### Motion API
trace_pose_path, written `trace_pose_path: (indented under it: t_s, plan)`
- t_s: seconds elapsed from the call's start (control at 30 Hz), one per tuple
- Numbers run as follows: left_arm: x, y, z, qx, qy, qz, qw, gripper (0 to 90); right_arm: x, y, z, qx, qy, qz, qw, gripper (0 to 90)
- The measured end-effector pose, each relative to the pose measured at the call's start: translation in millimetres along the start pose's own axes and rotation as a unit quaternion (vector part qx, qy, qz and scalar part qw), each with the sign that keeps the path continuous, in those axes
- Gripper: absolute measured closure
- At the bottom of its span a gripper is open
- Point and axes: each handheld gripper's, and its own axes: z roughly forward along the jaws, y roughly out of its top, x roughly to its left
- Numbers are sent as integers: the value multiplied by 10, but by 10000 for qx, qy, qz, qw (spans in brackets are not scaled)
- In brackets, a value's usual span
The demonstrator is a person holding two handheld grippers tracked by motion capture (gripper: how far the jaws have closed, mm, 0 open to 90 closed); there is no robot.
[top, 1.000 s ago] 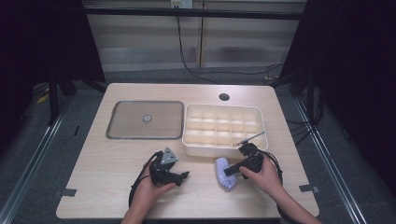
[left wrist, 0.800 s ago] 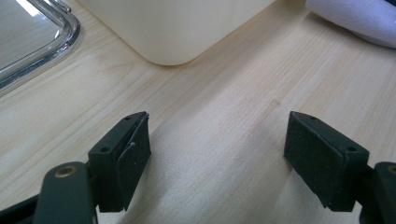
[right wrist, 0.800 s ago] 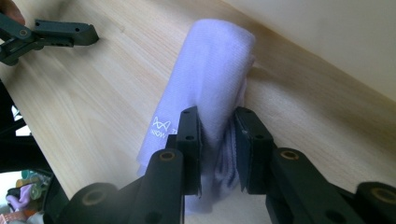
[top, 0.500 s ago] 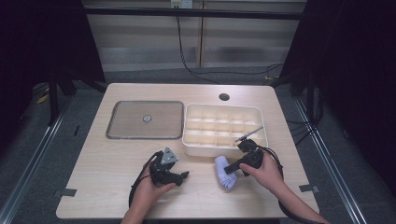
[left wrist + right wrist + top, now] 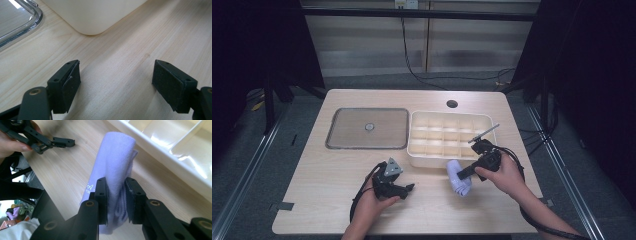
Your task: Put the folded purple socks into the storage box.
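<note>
While the folded lilac cloth point(image 5: 113, 167) sits pinched between my right gripper's point(image 5: 116, 200) pads, it hangs just off the near long wall of the cream compartment tray point(image 5: 432, 159), toward that tray's right end. From the high view the cloth point(image 5: 459, 182) trails down from the right gripper point(image 5: 468, 171) toward the light wooden table point(image 5: 322, 200); I cannot tell whether its lower end touches the wood. Seen from the right gripper view, the jaws stand narrow, closed on the cloth's folded thickness, with fabric bulging above and below the pads and a small white mark printed near the fold's edge. My right hand point(image 5: 504, 175) holds that gripper at the table's near right, its body lying over the tray's near right corner.

Over on my left, the left gripper point(image 5: 407, 188) rests low on the table near the front edge, well apart from the cloth. Its jaws stand wide with nothing but bare wood between them, as the left gripper view point(image 5: 116, 85) makes plain; ahead of them is the tray's rounded corner point(image 5: 92, 27). Beside the tray, to its left, lies a flat clear lid point(image 5: 342, 142) with a small knob at its centre.
</note>
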Motion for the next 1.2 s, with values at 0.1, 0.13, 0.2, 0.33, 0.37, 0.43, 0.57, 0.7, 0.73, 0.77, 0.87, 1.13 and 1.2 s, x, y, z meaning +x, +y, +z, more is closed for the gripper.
trace_pose_path:
  t_s: [0.1,0.13,0.2,0.33,0.37,0.43,0.57,0.7,0.73,0.77,0.87,1.13,1.2]
  plan:
    - [0,0,1,-6,-4,-2,10000,222,21,21,-83,-24,-3,-14,10000,738]
    - [0,0,0,-2,-1,0,10000,222,28,28,-110,-37,7,1,10000,738]
    - [0,0,1,-6,-5,-1,10000,222,31,38,-162,-25,-26,-5,10000,738]
    - [0,0,0,0,-1,-1,10000,222,28,56,-213,40,-61,-45,10000,738]
    - [0,0,0,2,-1,1,10000,222,31,64,-228,53,-70,-67,9999,738]
    - [0,0,0,-2,-1,1,10000,222,42,83,-261,71,-64,-79,9999,738]
    - [-1,0,0,0,0,-1,10000,222,45,126,-326,89,-117,-138,9998,738]
    - [0,0,0,1,0,0,10000,222,29,173,-392,76,-164,-107,9998,738]
    - [0,0,0,0,-1,0,10000,222,27,184,-409,77,-182,-95,9998,738]
    - [0,0,0,1,0,1,10000,222,21,195,-421,56,-193,-82,9998,738]
    - [-1,0,0,0,-1,0,10000,222,5,224,-463,80,-247,-79,9996,738]
    - [0,0,0,3,0,4,10000,222,-39,320,-600,11,-440,-37,9990,737]
    - [-1,0,0,0,2,2,10000,222,-64,355,-639,-6,-519,5,9987,737]
